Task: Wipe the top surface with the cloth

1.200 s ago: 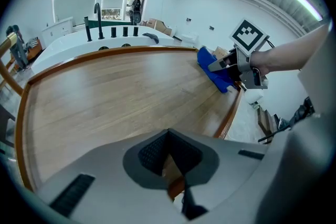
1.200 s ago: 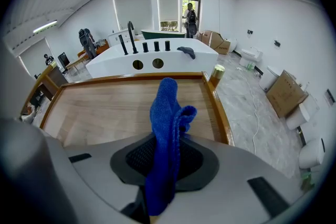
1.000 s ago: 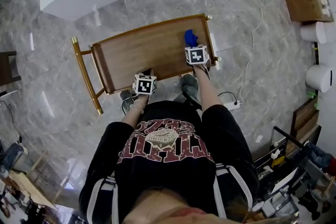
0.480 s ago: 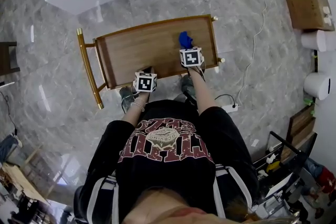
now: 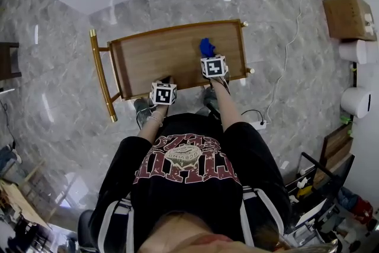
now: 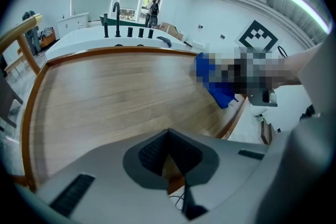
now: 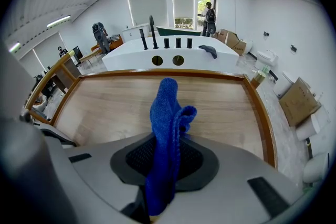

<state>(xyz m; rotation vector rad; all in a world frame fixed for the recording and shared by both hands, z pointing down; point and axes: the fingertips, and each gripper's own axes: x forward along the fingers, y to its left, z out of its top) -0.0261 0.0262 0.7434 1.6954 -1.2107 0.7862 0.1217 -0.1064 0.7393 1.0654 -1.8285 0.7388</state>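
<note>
Now the right claw (image 7: 167, 159), clamped on the blue cloth (image 7: 167, 113), has slid it left from the tabletop's (image 5: 155, 57) right rim, so wiping seems under way. The left claw (image 6: 169, 157) sits pinched together, empty, at the near edge. The cloth is nubbly and folded; the wood is smooth-grained with a raised rim.

Open wooden top (image 5: 154, 59) left of cloth (image 5: 206, 46), raised rim (image 5: 177, 26) around

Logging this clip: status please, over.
Right gripper shut on blue cloth, over wooden top. Left gripper shut, empty, near edge. Nothing in the way.
</note>
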